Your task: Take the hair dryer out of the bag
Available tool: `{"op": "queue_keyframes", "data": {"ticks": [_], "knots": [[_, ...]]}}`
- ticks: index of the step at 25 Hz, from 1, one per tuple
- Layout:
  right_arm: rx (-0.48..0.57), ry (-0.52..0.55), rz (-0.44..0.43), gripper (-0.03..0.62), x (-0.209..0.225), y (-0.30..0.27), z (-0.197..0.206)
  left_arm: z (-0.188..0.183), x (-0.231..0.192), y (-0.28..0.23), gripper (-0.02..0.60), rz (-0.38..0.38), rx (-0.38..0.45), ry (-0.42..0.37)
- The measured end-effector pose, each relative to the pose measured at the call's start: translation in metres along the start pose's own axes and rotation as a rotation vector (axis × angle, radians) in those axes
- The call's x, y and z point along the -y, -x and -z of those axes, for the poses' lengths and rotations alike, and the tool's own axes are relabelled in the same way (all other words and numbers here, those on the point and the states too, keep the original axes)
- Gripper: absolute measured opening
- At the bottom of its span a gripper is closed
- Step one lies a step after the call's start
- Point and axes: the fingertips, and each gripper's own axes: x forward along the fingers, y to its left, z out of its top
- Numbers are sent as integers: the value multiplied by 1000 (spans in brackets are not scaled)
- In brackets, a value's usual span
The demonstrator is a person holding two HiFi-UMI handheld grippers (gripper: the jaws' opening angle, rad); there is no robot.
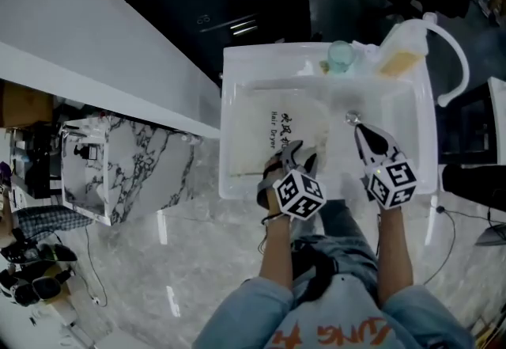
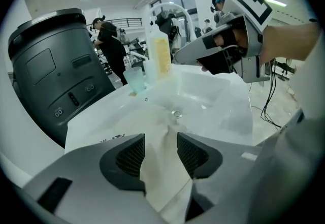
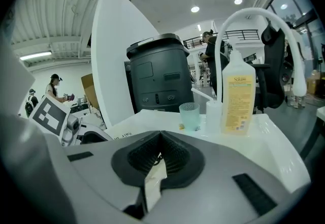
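Head view: the pale bag lies in the left half of the white sink, its long axis running from near edge to back edge. The print "Hair Dryer" reads sideways, beside characters I cannot read. The dryer itself shows in no view.

Left gripper view: the left hand-held gripper stands wide, with bag cloth between the pads but not pinched.

Right gripper view: the right hand-held gripper is closed on a pale strip. The yellow bottle at the back edge has an illegible label.
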Motion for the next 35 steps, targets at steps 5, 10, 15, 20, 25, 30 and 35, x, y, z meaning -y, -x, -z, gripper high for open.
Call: {"op": "queue_keyframes", "data": {"ticks": [5, 10, 15, 20, 25, 30, 35], "knots": [[-10, -21, -10, 0, 11, -7, 5, 10, -1, -15, 187, -14, -87, -5], [-28, -30, -28, 0, 13, -15, 11, 17, -3, -21, 115, -52, -135, -24], [-38, -26, -52, 0, 12, -22, 13, 16, -7, -21, 35, -78, -120, 0], [-50, -36, -78, 0, 10, -30, 17, 4, -14, -9, 15, -81, -9, 75], [-56, -33, -113, 0, 4, -39, 19, -6, -39, 16, 9, -95, 177, 288], [-97, -20, -161, 0, -5, -48, 26, -10, -60, 37, 8, -130, 276, 427], [-170, 12, -250, 2, -15, -63, 39, -17, -70, 48, 9, -125, 323, 527]]}}
